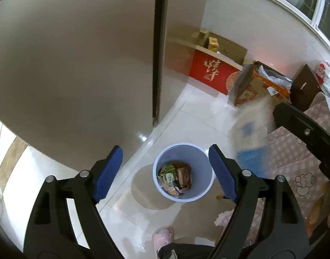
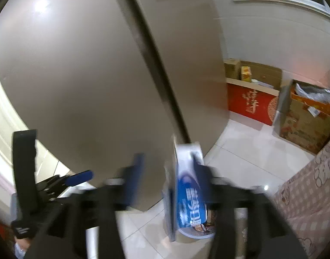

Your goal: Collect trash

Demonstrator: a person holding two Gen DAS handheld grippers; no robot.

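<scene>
A pale blue bin (image 1: 199,157) stands on the white tiled floor with several wrappers (image 1: 175,179) in it. My left gripper (image 1: 165,151) hangs open above it with nothing between its blue pads. In the right wrist view my right gripper (image 2: 168,166) is open, its fingers blurred. A blue and white carton (image 2: 186,198) stands upright between them, close against the right finger and clear of the left one. Below the carton is the bin (image 2: 199,234). The left wrist view shows the carton (image 1: 251,129) as a blur up and to the right of the bin.
A large grey appliance (image 1: 78,64) fills the left side. A red box (image 1: 210,73) and open cardboard boxes (image 1: 257,86) line the far wall. A pink checked cloth (image 1: 294,161) covers furniture on the right. A crumpled white paper (image 1: 223,218) and a person's pink shoe (image 1: 162,235) are on the floor.
</scene>
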